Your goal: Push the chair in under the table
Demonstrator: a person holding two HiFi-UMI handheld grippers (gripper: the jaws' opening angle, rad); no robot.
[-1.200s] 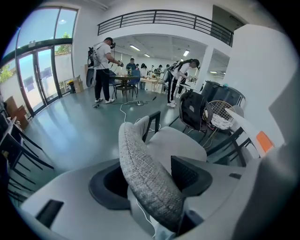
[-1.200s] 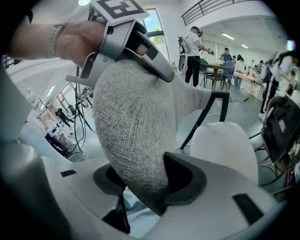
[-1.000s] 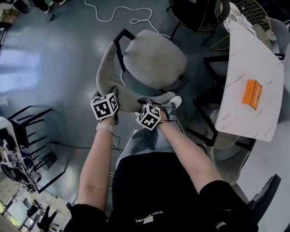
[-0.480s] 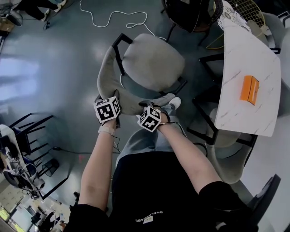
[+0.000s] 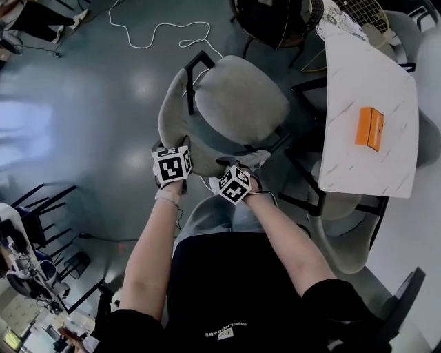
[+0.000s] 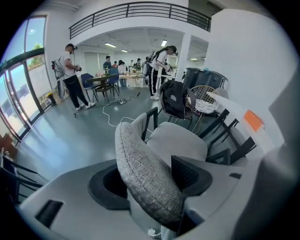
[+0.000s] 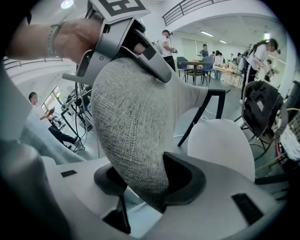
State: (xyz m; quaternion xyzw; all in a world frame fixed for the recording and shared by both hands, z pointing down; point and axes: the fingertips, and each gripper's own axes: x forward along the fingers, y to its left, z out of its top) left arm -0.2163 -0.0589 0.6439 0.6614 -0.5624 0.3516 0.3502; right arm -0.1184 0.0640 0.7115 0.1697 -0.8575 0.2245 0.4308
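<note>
A grey upholstered chair [image 5: 241, 103] with black legs stands on the floor, its curved backrest [image 5: 171, 114] towards me. My left gripper [image 5: 172, 155] is shut on the backrest's top edge; in the left gripper view the fabric [image 6: 140, 173] fills the gap between both pads of that gripper [image 6: 150, 180]. Just to the right, my right gripper [image 5: 238, 171] is shut on the same edge. In the right gripper view the backrest [image 7: 131, 117] is wedged between the pads of that gripper [image 7: 145, 180]. The white marble table [image 5: 365, 76] stands to the right of the chair.
An orange box [image 5: 369, 128] lies on the table. A second grey chair [image 5: 337, 234] is tucked under its near end. A black chair [image 5: 275, 17] stands beyond, a white cable [image 5: 151, 31] lies on the floor, and black frames [image 5: 48, 200] stand at left. People stand far off [image 6: 70, 75].
The chair and both grippers have moved right, towards the table; the gap between the seat and the table's edge has narrowed. Both grips are unchanged.
</note>
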